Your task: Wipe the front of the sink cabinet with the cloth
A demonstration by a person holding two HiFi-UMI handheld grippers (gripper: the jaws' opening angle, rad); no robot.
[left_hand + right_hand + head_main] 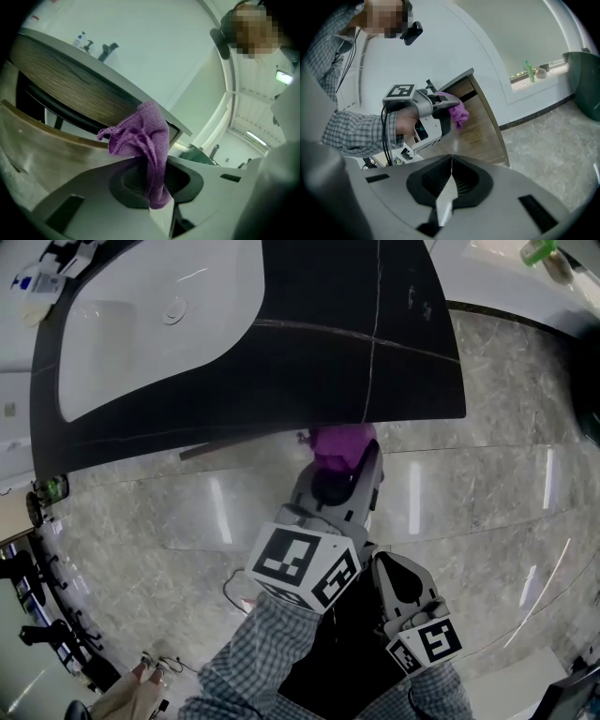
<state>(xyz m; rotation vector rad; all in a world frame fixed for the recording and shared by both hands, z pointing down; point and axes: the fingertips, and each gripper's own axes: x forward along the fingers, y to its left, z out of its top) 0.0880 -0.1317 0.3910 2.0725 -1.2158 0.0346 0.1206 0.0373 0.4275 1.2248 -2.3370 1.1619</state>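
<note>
The purple cloth [145, 136] is clamped between the jaws of the left tool [158, 197], one bunched end standing up above them and a short tail hanging below. Behind it, in the left gripper view, the wood-grain front of the sink cabinet [70, 93] fills the left of the frame. Whether cloth and wood touch cannot be told there. The right gripper view shows the cloth held against the upper part of that front, at frame centre. In the same view the jaws of the right tool [451, 176] are seen pressed together with nothing between them. The head view shows none of the cabinet front. Only the dark tabletop [375, 352] and white basin [141, 334] are seen from above, with the cloth just under the tabletop's edge and the marble floor [487, 493] below.
</note>
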